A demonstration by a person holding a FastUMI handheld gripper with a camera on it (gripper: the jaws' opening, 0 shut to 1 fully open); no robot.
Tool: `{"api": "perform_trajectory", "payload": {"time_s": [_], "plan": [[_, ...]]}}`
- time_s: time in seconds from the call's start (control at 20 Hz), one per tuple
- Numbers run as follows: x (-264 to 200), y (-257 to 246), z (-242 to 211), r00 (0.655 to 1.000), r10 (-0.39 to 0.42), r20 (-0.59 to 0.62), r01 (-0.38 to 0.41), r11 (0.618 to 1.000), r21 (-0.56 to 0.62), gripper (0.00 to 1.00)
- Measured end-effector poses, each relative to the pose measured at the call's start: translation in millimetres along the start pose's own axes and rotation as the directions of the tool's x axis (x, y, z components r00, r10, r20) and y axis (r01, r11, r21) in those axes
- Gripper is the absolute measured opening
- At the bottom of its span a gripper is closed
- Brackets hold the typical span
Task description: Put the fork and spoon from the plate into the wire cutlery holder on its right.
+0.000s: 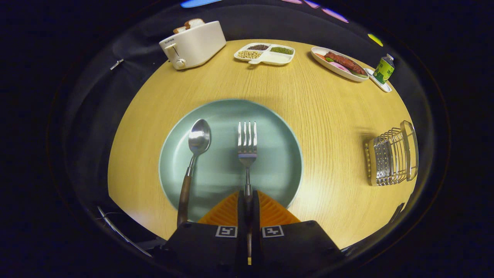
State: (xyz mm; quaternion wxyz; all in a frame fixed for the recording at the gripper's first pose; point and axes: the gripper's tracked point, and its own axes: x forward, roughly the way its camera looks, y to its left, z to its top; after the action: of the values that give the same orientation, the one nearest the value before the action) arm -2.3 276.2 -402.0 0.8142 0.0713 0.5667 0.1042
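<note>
I have the hand-held gripper pinching the fork by its handle, both fingers pressed on it, tines pointing far over the plate. The spoon lies on the plate left of the fork. The wire holder stands on the table to the right, nothing in it that I can see.

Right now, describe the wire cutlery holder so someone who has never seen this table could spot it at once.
Start at the big teal plate, where the gripper is shut on the fork handle. Look right across bare wood to the table's edge: the wire cutlery holder stands alone there, the only shiny metal wire rack.
</note>
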Motion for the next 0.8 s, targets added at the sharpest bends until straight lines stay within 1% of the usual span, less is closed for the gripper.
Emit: {"api": "perform_trajectory", "payload": {"time_s": [0.1,0.2,0.35,0.5,0.6,0.7,0.8], "plan": [[-24.6,-1.4,15.5,0.998,0.053,0.046,-0.053,0.999,0.006,0.09],[-58.9,-16.0,32.7,0.993,0.085,0.087,-0.082,0.996,-0.036,0.09],[-113.6,-71.6,58.0,0.992,0.059,0.114,-0.045,0.992,-0.116,0.09],[-154.2,-134.9,73.3,0.997,0.009,0.08,0.003,0.989,-0.151,0.09],[-171.1,-177.3,74.1,0.999,-0.043,0.017,0.046,0.98,-0.194,0.09],[-179.3,-206.1,60.2,0.992,-0.077,-0.101,0.048,0.964,-0.262,0.08],[-182.9,-227.5,41.4,0.963,-0.115,-0.245,0.033,0.948,-0.317,0.08]]}}
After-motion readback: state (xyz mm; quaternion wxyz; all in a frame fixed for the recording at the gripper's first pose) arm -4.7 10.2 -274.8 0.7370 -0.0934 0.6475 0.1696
